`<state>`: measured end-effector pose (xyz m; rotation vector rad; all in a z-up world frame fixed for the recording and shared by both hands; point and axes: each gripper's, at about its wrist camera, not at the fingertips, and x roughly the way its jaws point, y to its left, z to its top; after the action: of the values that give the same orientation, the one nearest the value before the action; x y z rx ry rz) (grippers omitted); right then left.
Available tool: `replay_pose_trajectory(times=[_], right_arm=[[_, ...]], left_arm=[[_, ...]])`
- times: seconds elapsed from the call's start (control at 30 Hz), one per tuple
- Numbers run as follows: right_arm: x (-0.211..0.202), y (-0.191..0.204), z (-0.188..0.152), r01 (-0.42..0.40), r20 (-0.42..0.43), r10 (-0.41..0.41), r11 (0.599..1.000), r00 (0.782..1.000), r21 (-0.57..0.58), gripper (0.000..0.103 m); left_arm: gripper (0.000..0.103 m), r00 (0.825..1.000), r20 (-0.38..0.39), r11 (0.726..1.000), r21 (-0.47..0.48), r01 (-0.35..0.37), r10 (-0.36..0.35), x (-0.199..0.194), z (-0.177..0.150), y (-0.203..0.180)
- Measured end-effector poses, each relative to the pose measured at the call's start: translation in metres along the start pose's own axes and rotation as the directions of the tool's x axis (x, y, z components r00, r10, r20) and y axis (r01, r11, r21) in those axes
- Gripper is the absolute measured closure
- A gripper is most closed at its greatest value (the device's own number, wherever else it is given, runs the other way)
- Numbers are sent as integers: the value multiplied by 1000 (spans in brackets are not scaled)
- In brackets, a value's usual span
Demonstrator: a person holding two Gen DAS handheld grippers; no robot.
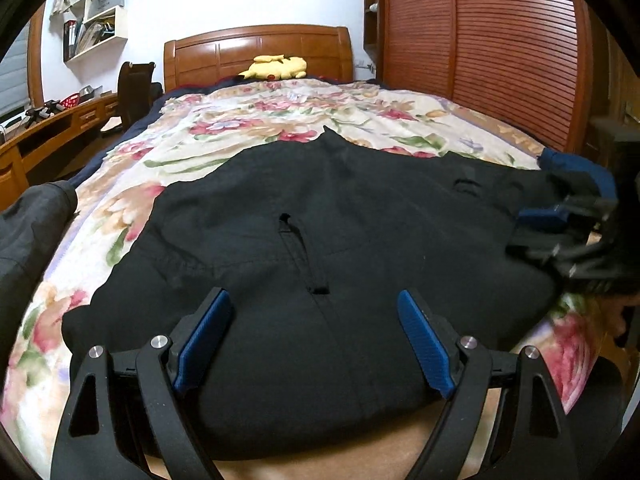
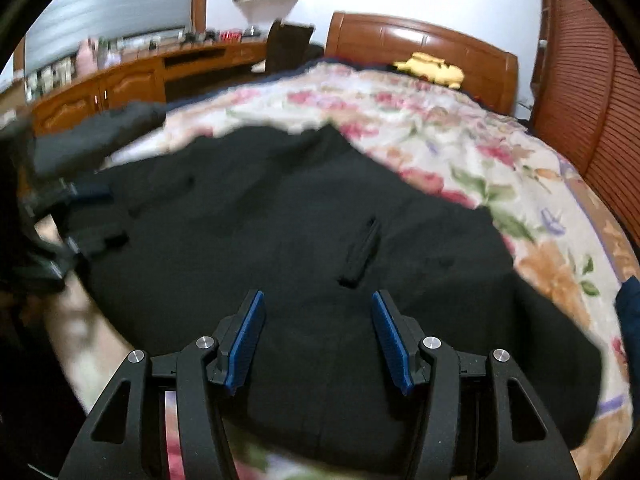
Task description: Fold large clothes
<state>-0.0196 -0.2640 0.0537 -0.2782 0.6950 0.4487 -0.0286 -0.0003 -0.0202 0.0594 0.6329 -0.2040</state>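
Black garment (image 1: 312,240) lies spread flat on the floral bedspread (image 1: 248,120), near the foot of the bed. Left hand-held gripper (image 1: 316,340) sits above its near edge, jaws wide apart, nothing between the blue pads (image 1: 204,340). Right hand-held gripper (image 2: 318,340) also hovers over the fabric, jaws apart and empty (that view is motion-blurred). Yellow plush toy (image 1: 276,67) rests by the wooden headboard (image 1: 256,50).

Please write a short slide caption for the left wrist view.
Open left tongs hover over black trousers spread on a floral blanket.
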Motion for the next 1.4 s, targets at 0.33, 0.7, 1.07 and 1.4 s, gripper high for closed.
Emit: replay_pose_trajectory(times=[0.33, 0.7, 1.07, 1.4], right_arm=[[-23, 28, 23, -20, 58, 20, 1000, 998, 11, 46], [-26, 26, 4, -35, 25, 36, 999, 999, -14, 46], [-81, -36, -27, 225, 58, -230, 970, 971, 89, 45], [-82, -43, -34, 248, 14, -252, 959, 968, 135, 45]], left_arm=[[17, 999, 36, 1000, -8, -1, 1, -4, -3, 1], [17, 998, 64, 1000, 6, 1, -2, -11, -5, -4], [17, 988, 111, 993, 44, 107, -111, -21, 4, -35], [17, 992, 58, 988, 104, 110, -116, -5, 2, -60]])
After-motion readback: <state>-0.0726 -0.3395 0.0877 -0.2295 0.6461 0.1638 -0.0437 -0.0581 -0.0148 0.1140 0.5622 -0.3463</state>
